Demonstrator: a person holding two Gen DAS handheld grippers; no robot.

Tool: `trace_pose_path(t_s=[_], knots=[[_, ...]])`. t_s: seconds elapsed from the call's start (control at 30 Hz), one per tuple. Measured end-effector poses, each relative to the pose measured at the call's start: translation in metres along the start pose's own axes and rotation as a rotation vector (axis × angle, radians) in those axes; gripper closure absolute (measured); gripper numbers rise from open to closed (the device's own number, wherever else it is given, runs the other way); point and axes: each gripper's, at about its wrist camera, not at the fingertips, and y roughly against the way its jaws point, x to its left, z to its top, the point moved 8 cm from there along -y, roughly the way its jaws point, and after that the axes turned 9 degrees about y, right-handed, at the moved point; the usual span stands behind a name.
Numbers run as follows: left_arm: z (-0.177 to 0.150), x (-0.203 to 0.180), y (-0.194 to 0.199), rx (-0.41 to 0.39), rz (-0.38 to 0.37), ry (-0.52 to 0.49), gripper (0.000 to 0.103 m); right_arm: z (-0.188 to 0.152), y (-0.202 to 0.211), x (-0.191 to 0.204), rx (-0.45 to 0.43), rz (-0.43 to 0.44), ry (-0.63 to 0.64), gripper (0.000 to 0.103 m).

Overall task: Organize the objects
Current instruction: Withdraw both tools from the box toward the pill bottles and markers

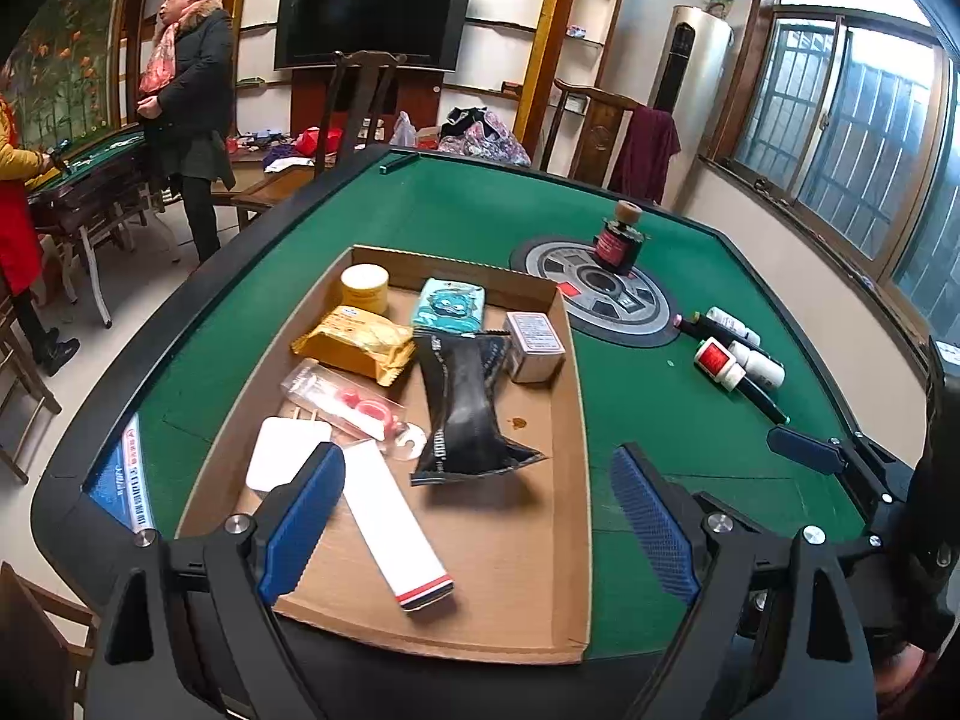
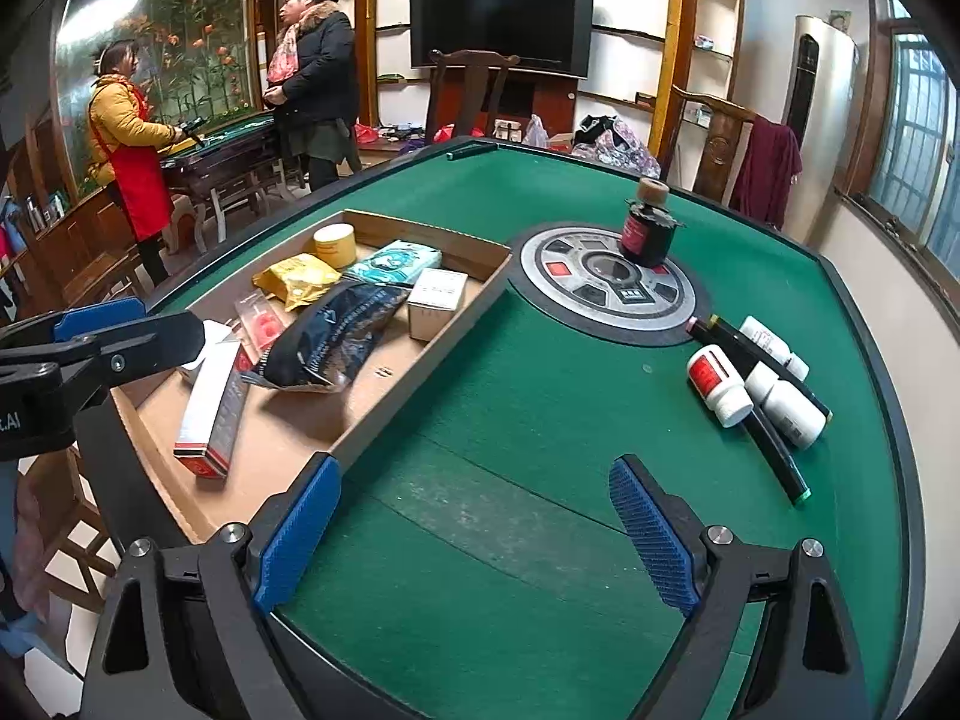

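While both grippers hang empty over the near edge, the green felt table [image 2: 540, 420] fills both views, its round control panel [image 2: 606, 288] at centre. Cardboard tray [image 1: 516, 546] lies on the felt, left of the panel; mostly filled at the far end, bare at the near right.

In the tray: black foil pouch [image 1: 465, 408] lying lengthwise mid-tray, its far end touching a small grey box [image 1: 534, 345]; long white box [image 1: 393, 525] angled near the left gripper; yellow snack pack [image 1: 357, 342]; teal packet [image 1: 450, 303]; yellow round tin [image 1: 364, 288] in the far corner.

Still outside, on the felt: dark jar with cork lid [image 2: 648, 228] standing on the panel rim; a cluster of white bottles [image 2: 774, 384] lying across two black pens [image 2: 774, 450], well right of the tray.

Left gripper [image 1: 480, 522]: jaws spread wide, nothing between them, above the tray's near part. Right gripper [image 2: 474, 534]: jaws spread wide, nothing held, over bare felt.

Risks, as judged: bottles lie on their sides, touching, partly resting on pens — pinching one likely sends neighbours rolling toward the right rail. Pens are thin and flat against felt; fingertips may slip off. The jar looks top-heavy; a side nudge could tip it.
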Motion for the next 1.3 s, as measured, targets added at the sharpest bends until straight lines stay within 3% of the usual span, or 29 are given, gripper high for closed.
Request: trace_pose_path(t_s=[0.5,0.6,0.8,0.87,0.93,1.03,1.13,1.23,1.3], knots=[[-0.009,-0.027,-0.012,0.04,-0.013,-0.047,0.014,-0.014,-0.002,-0.032,0.011,-0.025,-0.053,0.009],[-0.004,-0.034,-0.012,0.038,-0.019,-0.065,0.014,-0.009,0.009,-0.066,-0.026,-0.071,-0.104,0.009],[0.008,-0.055,-0.013,0.03,-0.071,-0.078,0.013,-0.013,0.023,-0.187,-0.087,-0.198,-0.325,0.005],[0.007,-0.065,-0.017,0.037,-0.084,-0.091,0.012,-0.019,0.018,-0.221,-0.095,-0.169,-0.42,0.005],[0.003,-0.076,-0.022,0.051,-0.092,-0.11,0.012,-0.027,0.005,-0.241,-0.098,-0.047,-0.509,0.005],[-0.005,-0.087,-0.032,0.077,-0.093,-0.133,0.012,-0.033,-0.018,-0.243,-0.081,0.123,-0.566,0.005],[-0.008,-0.09,-0.038,0.096,-0.09,-0.13,0.012,-0.04,-0.043,-0.239,-0.038,0.21,-0.6,0.005],[-0.008,-0.089,-0.04,0.1,-0.08,-0.129,0.012,-0.046,-0.058,-0.236,0.006,0.183,-0.588,0.005],[-0.008,-0.087,-0.041,0.101,-0.075,-0.125,0.012,-0.049,-0.065,-0.235,0.041,0.109,-0.536,0.005]])
